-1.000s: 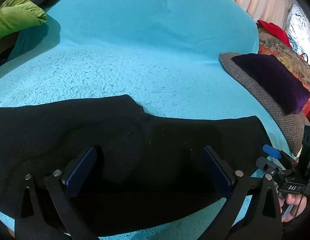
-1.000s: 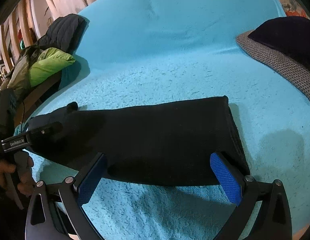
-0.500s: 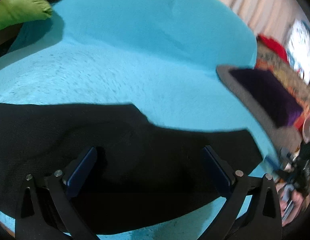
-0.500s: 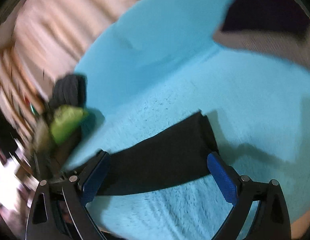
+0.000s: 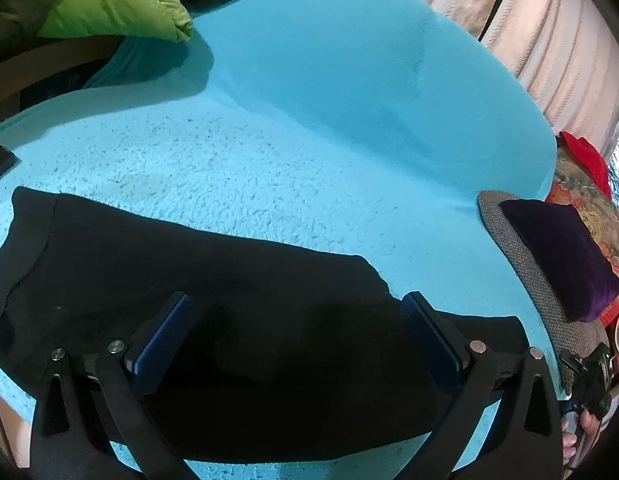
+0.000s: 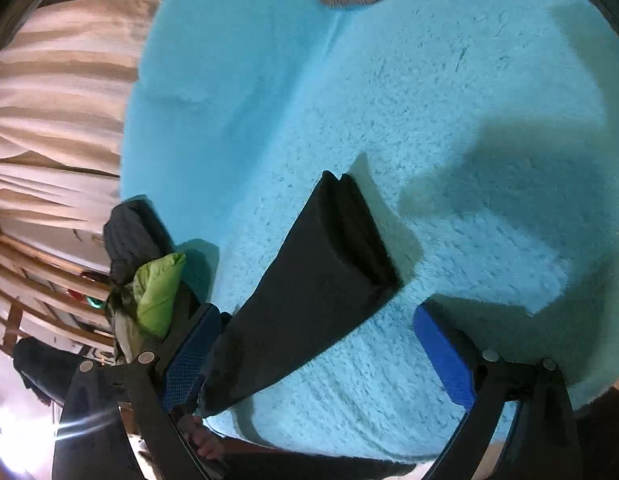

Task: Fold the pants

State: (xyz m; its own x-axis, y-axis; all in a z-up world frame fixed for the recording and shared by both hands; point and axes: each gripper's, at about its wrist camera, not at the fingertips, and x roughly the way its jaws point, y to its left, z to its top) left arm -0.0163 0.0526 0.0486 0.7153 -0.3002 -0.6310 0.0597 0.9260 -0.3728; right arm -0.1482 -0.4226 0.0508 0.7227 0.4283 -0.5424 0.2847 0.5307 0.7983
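The left gripper [image 5: 295, 338] hangs low over the black pants [image 5: 213, 304], its blue fingers [image 5: 163, 338] spread wide and holding nothing. The pants lie flat across the turquoise blanket [image 5: 309, 120]. The right gripper [image 6: 317, 360] is rolled sideways, fingers equally wide apart, above the pants' cuff end. Only the right view shows the stacked cuffs; only the left shows the purple cushion [image 5: 557, 256].

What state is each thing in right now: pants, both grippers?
pants: lying flat on the blanket, folded lengthwise, not gripped.
left gripper: open, above the pants.
right gripper: open, tilted, over the pants' end, holding nothing.
green jacket: bunched at the blanket's edge.
purple cushion: resting on a grey mat.
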